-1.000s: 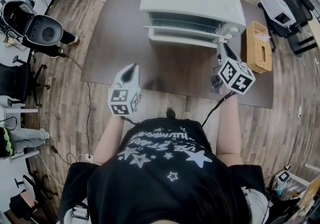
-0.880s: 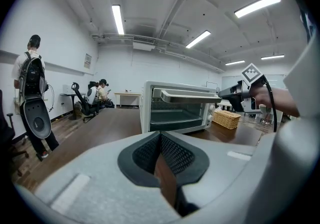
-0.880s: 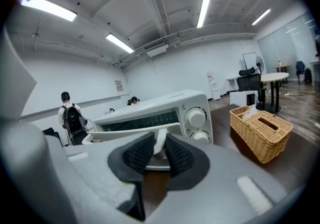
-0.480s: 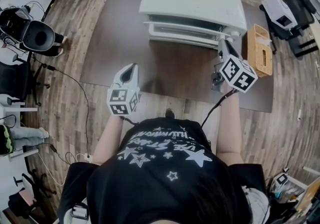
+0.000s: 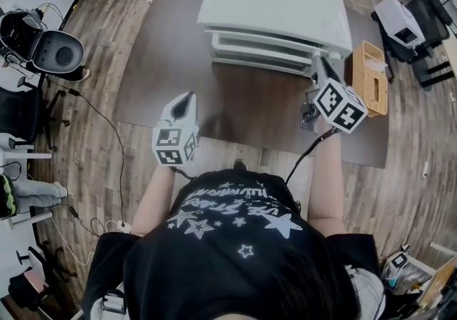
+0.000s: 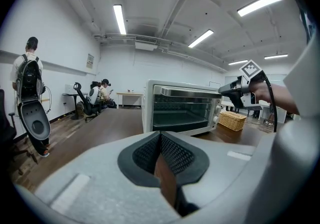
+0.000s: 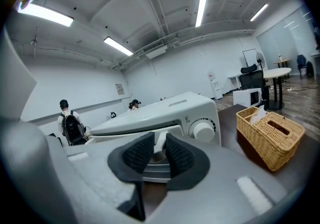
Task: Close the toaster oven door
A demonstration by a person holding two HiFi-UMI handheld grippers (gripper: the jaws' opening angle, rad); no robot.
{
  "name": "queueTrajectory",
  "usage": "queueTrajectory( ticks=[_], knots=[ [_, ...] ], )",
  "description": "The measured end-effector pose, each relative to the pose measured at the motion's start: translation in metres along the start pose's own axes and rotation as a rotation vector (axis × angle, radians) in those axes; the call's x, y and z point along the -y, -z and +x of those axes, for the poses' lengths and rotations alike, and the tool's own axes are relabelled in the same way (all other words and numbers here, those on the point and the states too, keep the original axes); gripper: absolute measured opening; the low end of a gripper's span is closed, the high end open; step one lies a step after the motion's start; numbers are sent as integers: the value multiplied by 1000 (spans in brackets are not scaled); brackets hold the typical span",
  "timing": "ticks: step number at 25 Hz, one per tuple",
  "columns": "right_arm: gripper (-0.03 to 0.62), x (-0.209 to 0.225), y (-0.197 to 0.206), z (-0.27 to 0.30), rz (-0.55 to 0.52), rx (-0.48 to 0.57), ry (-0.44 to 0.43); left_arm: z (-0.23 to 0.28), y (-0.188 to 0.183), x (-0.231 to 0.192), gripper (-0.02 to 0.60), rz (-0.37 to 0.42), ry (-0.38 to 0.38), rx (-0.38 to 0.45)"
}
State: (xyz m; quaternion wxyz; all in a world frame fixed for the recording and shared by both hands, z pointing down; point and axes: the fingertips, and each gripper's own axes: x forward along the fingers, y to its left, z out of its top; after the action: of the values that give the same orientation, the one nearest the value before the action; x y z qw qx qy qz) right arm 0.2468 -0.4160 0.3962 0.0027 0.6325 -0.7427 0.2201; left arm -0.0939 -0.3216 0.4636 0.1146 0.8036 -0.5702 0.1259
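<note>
A white toaster oven [image 5: 275, 1] stands at the far side of the brown table [image 5: 171, 61]. Its glass door [image 5: 263, 51] is tilted up, almost flush with the front. My right gripper [image 5: 316, 61] is at the door's right end, beside the knobs. In the right gripper view the white door handle [image 7: 159, 143] sits between the pads of the right gripper [image 7: 159, 149], which close on it. My left gripper [image 5: 184, 101] hovers over the table's near left part, well short of the oven [image 6: 182, 105]. Its pads meet at the tips of the left gripper [image 6: 160, 140], with nothing between them.
A wicker basket [image 5: 368, 72] with a tissue box sits on the table right of the oven, close to my right gripper. Office chairs [image 5: 53, 43] and cables lie on the wood floor at the left. People stand far off in the room [image 6: 30, 75].
The oven door has swung up from partly open to nearly closed. My right gripper has moved slightly up and toward the oven with it. The left gripper has stayed put.
</note>
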Motion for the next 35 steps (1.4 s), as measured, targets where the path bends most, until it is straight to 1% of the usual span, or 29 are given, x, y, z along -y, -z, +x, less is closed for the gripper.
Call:
queueTrajectory(
  ticks=[13,20,24,29,32,35],
  knots=[
    [77,-1,-8,14,10,20,-14,7,0,-6,9,-10,-18,2],
    [77,-2,-10,16,-10,25,1,2,1,-14,9,-20,-33,-1],
    [77,-3,-11,16,-47,47,5,-4,-2,-14,9,10,-34,5],
    [78,-10,-17,12,-145,89,3,-13,-4,-17,9,4,-28,14],
    [78,-17,-25,2,-165,130,4,-20,-6,-17,9,8,-24,20],
    [78,-24,-26,-11,-169,148,-1,-29,-7,-17,9,13,-17,28]
  ],
)
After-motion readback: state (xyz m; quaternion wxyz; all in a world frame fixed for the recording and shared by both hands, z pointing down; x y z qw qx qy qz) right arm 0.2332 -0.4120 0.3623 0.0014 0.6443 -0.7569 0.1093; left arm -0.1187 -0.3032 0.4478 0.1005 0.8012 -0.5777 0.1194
